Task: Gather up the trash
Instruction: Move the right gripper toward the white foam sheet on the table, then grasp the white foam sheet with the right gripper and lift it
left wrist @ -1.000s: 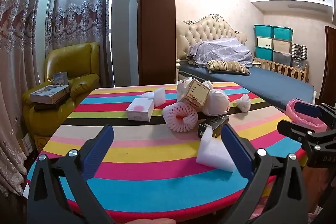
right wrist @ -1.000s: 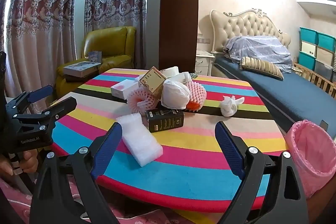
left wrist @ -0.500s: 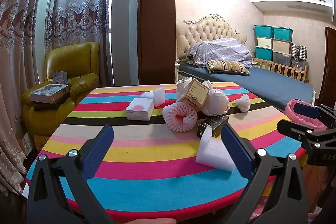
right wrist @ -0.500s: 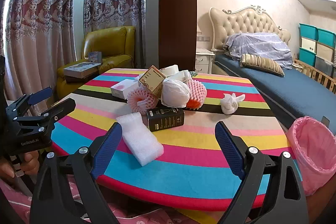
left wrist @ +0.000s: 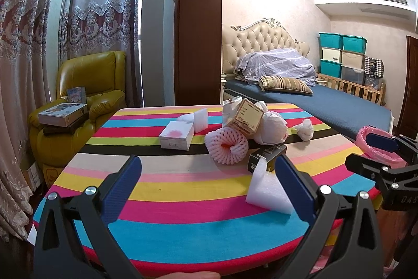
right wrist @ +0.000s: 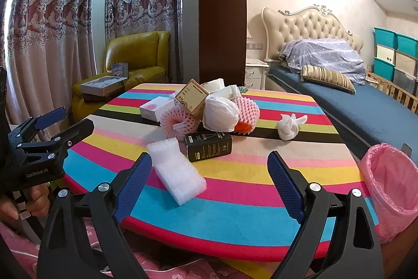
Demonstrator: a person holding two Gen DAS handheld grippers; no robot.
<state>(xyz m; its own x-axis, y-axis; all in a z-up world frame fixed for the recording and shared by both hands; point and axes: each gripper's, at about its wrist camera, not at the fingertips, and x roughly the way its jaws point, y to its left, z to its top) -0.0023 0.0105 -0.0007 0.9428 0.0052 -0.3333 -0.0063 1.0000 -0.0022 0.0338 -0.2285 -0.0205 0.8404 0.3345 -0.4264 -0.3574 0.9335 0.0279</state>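
The striped worktop (right wrist: 235, 213) carries the uncollected trash, its pink-lined bin (right wrist: 392, 190) waiting beside the right edge, seemingly for short drops, while foam block (right wrist: 176, 170) lies nearest both released, empty grippers, left gripper (left wrist: 209, 184) and right gripper (right wrist: 209, 181).

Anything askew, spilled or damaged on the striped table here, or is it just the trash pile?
Nothing spilled or damaged. The tan carton sits tilted, propped on the pink foam net and white bag. The white foam block lies apart near the front edge. Both grippers, left and right, are open and empty.
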